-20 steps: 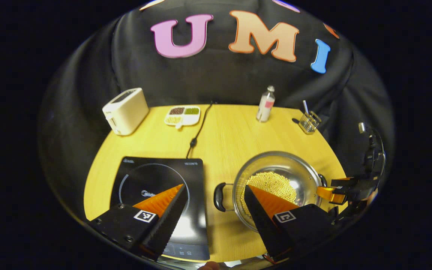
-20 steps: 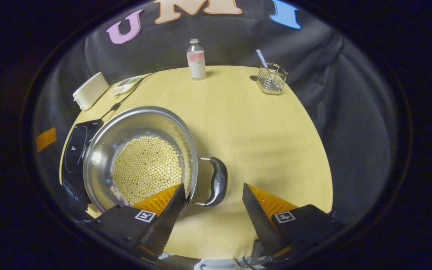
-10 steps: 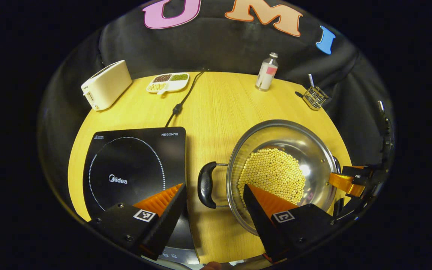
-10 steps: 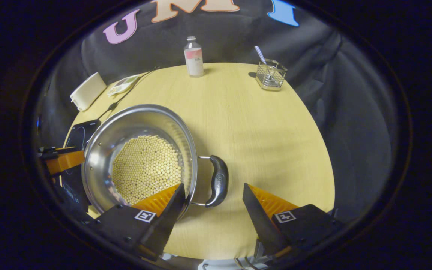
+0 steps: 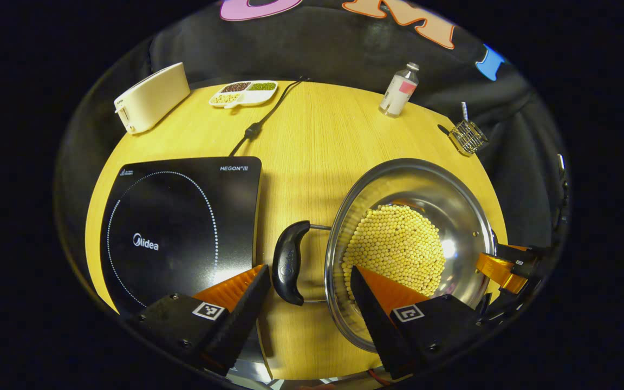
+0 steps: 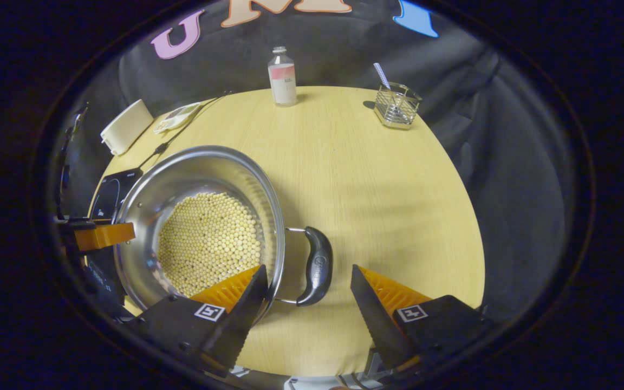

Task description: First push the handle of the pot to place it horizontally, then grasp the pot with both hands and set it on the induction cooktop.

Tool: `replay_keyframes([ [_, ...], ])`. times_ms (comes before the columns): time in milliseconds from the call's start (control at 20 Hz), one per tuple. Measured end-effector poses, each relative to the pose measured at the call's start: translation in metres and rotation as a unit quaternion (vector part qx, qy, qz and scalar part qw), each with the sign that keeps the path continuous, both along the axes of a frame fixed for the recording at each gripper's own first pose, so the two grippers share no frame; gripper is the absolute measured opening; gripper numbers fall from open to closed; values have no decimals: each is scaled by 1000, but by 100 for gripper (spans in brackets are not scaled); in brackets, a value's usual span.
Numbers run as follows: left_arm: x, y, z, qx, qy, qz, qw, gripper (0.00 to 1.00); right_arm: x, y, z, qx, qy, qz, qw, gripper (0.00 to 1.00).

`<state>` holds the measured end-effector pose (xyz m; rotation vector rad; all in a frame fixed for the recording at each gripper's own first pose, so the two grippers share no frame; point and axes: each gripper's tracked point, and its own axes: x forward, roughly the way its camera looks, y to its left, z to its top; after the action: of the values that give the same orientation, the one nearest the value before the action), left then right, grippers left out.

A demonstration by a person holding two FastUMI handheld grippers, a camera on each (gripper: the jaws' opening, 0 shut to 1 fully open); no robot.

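Left gripper view: my left gripper (image 5: 306, 295) and right gripper (image 6: 306, 295) gape at the pot's (image 5: 409, 249) side handles; it sits right of the cooktop (image 5: 176, 227), grasp and lift remaining.

Wooden table (image 5: 312, 146) with pot (image 5: 469, 216), cooktop (image 5: 182, 216), toaster (image 5: 151, 97).

A shiny silver steel pot (image 5: 455, 206) holds pale yellow beads (image 5: 393, 249) and has black curved handles (image 5: 288, 262). The black glass induction cooktop (image 5: 176, 216) bears a white dotted ring, on the yellow wood-grain tabletop (image 6: 377, 189).
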<state>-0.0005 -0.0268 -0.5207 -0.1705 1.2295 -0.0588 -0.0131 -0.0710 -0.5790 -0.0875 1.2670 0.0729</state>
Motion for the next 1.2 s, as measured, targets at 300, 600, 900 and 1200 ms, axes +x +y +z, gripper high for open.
replay_keyframes([
  [300,-1,-5,-11,-2,19,-1,1000,96,1,-1,-15,5,16,-15,1000,100],
  [600,-3,1,-21,13,34,4,999,94,-3,8,-30,27,36,-42,998,96],
  [900,-3,5,-22,7,36,13,999,70,-5,15,-29,46,52,-77,995,62],
  [1200,-3,3,-19,6,31,11,999,68,-10,14,-24,44,39,-81,995,58],
])
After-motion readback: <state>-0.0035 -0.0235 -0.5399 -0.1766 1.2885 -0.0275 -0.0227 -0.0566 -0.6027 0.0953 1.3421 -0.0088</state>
